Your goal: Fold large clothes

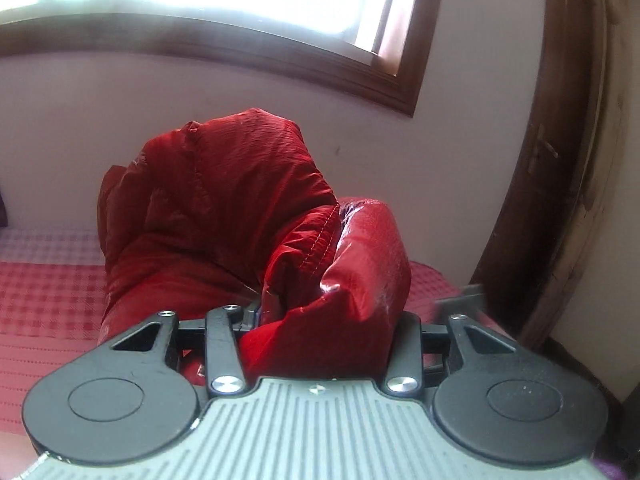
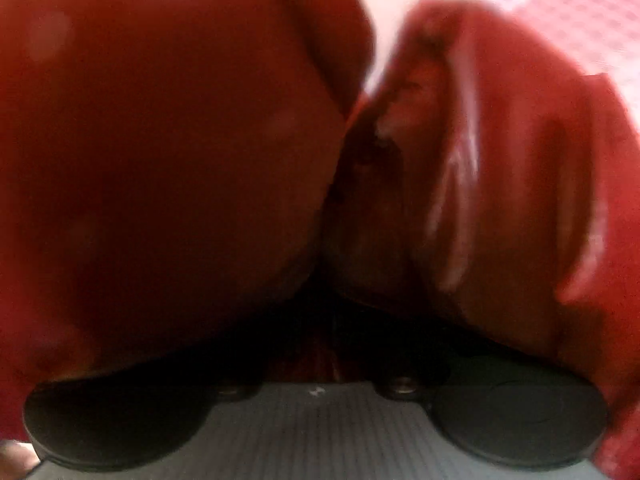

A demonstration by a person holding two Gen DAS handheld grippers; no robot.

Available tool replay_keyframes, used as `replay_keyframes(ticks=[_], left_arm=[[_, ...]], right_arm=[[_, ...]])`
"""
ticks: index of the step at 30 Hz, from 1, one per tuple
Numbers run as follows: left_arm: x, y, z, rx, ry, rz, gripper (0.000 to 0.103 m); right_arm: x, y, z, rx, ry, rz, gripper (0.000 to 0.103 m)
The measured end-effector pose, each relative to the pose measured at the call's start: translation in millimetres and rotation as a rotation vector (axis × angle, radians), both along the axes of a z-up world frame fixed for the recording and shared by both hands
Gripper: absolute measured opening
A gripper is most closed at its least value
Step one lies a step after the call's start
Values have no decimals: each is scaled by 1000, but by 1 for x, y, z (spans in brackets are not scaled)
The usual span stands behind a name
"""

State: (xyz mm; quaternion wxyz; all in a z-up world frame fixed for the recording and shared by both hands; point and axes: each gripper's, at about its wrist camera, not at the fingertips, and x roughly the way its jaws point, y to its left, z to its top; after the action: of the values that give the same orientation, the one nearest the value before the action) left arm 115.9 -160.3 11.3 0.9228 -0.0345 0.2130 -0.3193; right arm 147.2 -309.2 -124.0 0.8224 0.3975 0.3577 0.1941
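A puffy red quilted jacket [image 1: 224, 200] rises in a bunched heap in front of my left gripper [image 1: 330, 320]. A thick fold of it is clamped between the jaws, and the fabric hides the fingertips. The rest hangs down toward the bed. In the blurred right wrist view the same red jacket [image 2: 160, 140] fills nearly the whole frame. It bulges on both sides of my right gripper [image 2: 332, 320], which is shut on a pinch of the fabric. Its fingers are buried in the dark folds.
A bed with a red and white checked cover [image 1: 48, 300] lies under the jacket and shows again at the bed cover [image 2: 592, 12]. Behind it are a white wall, a bright window with a dark wooden frame [image 1: 280, 64] and a dark wooden door frame [image 1: 560, 160] on the right.
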Motion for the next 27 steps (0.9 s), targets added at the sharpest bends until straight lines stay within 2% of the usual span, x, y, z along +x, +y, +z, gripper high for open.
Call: replay_keyframes(ticks=[4,7,9,12,13,14,16,21,24,25,26,27], left_arm=[[9,-10,-8,34,-10,-12,45],[13,-34,-26,99,-53,-40,49],[13,-50,-39,128,-94,-47,53],[7,-71,-54,171,-155,-59,61],[5,-75,-59,180,-165,-64,65],[2,-78,-64,189,-176,-66,68],[-5,-86,-72,223,-211,-78,71],[-18,-99,-90,305,-294,-92,73],[-27,-105,-100,357,-343,-101,79],[-29,-107,-102,375,-358,-106,84],[-30,-109,-104,388,-366,-111,85],[-30,-105,-102,392,-364,-117,85]], right_arm=[[-39,-43,6,42,-67,-50,17],[-62,-77,3,54,-85,-121,17],[-76,-99,13,36,-117,-189,17],[-86,-126,43,-25,-156,-231,26],[-84,-132,53,-34,-157,-219,42],[-79,-139,64,-45,-154,-197,73],[-74,-139,82,-82,-157,-173,103],[-53,-128,110,-63,-108,-103,103],[-32,-101,117,-164,-54,-51,103],[-25,-92,115,-212,-48,-42,89],[-23,-82,116,-272,-56,-20,64],[-22,-74,117,-333,-72,1,57]])
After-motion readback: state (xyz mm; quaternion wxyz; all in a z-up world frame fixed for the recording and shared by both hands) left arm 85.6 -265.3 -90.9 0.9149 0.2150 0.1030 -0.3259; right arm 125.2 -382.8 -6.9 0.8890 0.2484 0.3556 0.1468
